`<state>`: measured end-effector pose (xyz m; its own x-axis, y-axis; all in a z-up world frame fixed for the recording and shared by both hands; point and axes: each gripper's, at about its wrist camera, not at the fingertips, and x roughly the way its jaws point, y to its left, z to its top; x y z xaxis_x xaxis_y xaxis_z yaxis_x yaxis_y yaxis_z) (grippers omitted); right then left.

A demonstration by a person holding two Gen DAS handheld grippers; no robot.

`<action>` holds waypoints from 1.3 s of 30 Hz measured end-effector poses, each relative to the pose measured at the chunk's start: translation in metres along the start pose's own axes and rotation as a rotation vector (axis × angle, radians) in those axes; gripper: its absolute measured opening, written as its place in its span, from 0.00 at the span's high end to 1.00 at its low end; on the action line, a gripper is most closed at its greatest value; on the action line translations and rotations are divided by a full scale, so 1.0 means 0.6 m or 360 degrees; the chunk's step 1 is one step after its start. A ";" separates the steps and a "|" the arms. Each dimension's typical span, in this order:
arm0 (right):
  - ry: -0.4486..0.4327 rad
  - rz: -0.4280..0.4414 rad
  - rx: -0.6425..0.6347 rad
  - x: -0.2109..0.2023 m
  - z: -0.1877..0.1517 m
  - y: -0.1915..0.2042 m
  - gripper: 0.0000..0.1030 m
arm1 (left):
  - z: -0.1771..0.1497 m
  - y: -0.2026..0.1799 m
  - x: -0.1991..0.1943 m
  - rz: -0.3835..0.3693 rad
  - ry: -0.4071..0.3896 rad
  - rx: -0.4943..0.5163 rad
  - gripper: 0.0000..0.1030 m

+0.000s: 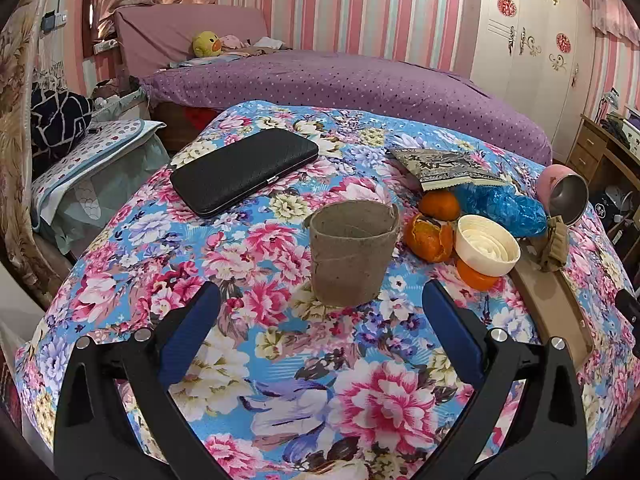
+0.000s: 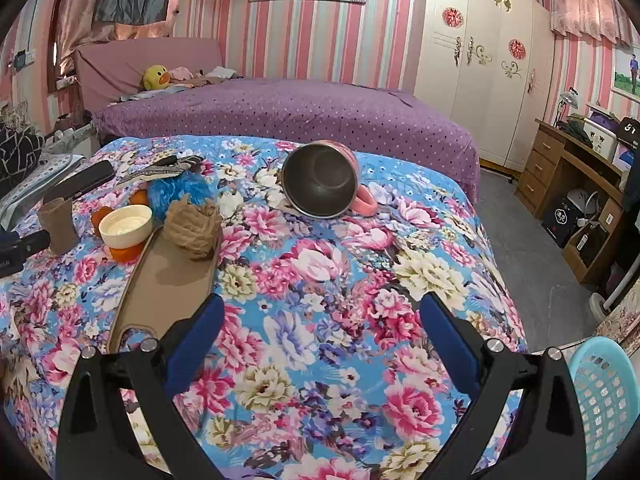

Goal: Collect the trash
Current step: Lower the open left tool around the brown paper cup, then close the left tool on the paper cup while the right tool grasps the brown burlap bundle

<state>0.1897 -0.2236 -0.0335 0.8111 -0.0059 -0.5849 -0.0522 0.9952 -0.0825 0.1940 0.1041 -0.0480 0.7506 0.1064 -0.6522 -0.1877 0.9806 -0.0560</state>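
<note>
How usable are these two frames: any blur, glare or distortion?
Left wrist view: sharp, evenly lit, strong fisheye bending of the bed edge; fibre pot crisp. Right wrist view: equally sharp; soft sheen inside the tipped mug, dark vignette corners.

1. Left wrist view: set low over the floral cloth (image 1: 320, 380), looking forward between its own spread fingers (image 1: 192, 332) toward the far bed (image 1: 340, 84). A paper cup (image 1: 352, 252) stands close ahead, centre frame.
2. Right wrist view: same low height and same facing, placed further right. The cloth's right edge, floor and a basket (image 2: 604, 396) at near right show.
3. Shared ground: both views take in the cup (image 2: 60, 224), white lid (image 1: 486, 246) (image 2: 126, 226), tray (image 1: 556, 304) (image 2: 160, 280), mug (image 1: 564, 196) (image 2: 324, 184), bed and wardrobe (image 1: 532, 52) (image 2: 480, 68).
4. The cluster sits right of centre in the left view, left of centre in the right view.
</note>
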 end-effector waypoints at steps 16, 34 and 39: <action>-0.0004 -0.0006 0.0016 0.008 0.002 0.004 0.07 | 0.016 0.016 0.035 -0.0047 0.0062 -0.0098 0.06; 0.0031 0.0246 -0.0084 0.080 0.058 0.099 0.08 | 0.040 0.010 0.028 -0.0056 0.0022 -0.0045 0.57; 0.0133 0.0267 -0.0161 0.115 0.061 0.130 0.26 | 0.040 0.029 0.024 -0.0010 0.0026 -0.0055 0.57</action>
<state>0.2627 -0.1431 -0.0506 0.7353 0.1471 -0.6616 -0.2441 0.9681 -0.0561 0.2169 0.1269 -0.0402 0.7416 0.0971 -0.6638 -0.2046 0.9751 -0.0860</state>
